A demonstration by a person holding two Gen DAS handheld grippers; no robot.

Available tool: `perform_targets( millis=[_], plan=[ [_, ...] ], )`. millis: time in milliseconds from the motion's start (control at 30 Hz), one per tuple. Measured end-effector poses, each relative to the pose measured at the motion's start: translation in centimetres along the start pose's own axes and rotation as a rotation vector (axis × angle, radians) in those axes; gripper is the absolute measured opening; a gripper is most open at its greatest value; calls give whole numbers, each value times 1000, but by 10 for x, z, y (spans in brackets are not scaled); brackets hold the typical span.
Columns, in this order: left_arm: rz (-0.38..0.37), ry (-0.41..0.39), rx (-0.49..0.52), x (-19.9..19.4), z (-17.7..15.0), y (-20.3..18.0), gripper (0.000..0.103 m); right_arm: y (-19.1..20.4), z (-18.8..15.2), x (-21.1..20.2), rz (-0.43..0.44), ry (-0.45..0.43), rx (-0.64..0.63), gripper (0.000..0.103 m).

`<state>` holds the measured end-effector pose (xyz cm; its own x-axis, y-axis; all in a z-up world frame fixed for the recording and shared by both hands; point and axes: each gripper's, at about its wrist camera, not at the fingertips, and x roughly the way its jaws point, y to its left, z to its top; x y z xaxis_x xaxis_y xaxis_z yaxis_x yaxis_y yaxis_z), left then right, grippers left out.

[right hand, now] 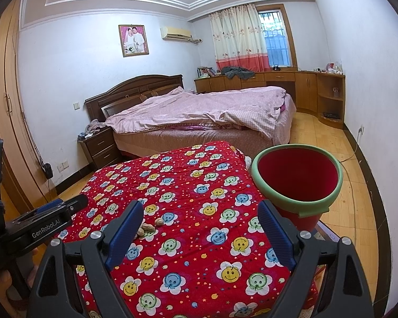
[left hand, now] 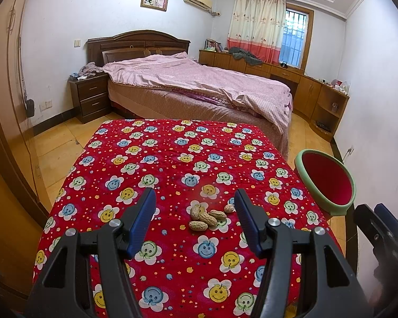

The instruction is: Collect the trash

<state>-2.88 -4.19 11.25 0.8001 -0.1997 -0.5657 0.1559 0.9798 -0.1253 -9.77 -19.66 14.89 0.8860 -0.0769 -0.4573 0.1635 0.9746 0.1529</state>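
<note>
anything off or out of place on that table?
Yes: a small cluster of peanut shells lies loose on the red smiley-flower cloth, ahead of the open left tongs. The red bin beside the table looks upright.

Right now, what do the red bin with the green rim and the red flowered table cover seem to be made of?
The red bin with the green rim looks like smooth moulded plastic: even colour, slight sheen. The red flowered table cover looks like soft quilted fabric, matte, with fine ribbing and rounded, draping edges.
</note>
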Motion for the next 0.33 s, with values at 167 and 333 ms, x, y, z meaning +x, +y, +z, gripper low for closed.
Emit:
perform_targets(
  millis=[167,333],
  plan=[
    [8,-6,-3,-2,-3,2,61,1,-5,1,0,-2,-2,90],
    [18,-10,-9,-4,-3,2,61,2,-5,1,0,-1,-4,90]
  ],
)
